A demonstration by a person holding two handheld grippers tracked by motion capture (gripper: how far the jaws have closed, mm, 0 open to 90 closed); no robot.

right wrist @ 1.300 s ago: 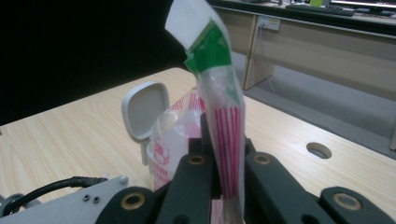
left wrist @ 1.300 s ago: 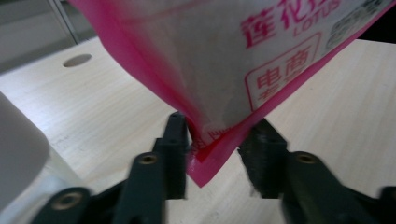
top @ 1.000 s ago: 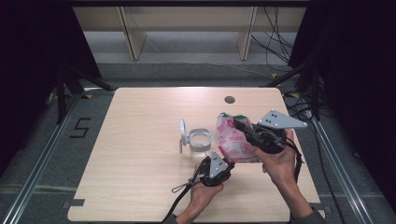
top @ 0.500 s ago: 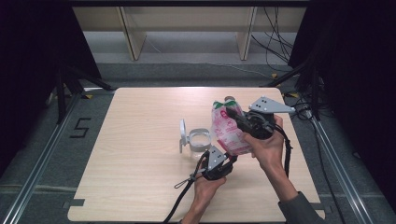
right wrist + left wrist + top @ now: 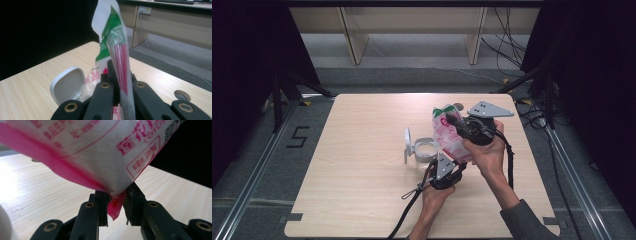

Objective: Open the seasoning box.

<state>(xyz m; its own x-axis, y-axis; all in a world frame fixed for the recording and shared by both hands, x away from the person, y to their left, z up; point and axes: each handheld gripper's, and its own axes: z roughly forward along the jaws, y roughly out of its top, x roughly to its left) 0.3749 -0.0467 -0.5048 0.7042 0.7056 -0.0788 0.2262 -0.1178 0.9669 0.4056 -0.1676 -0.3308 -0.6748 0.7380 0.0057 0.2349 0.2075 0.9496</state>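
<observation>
Above the right half of the pale wooden table [image 5: 362, 165], a pink-and-white plastic pouch [image 5: 451, 137] is held aloft over a clear lidded container [image 5: 424, 150]. Its top is pinched by the right gripper [image 5: 457, 122], its bottom corner by the left gripper [image 5: 116, 205]. Pouring seems not yet begun.

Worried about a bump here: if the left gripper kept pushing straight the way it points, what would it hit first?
The bag. The left gripper already pinches its pink bottom corner, and the bag's body rises directly ahead. Behind it lies bare table, though depth there is unclear.
</observation>
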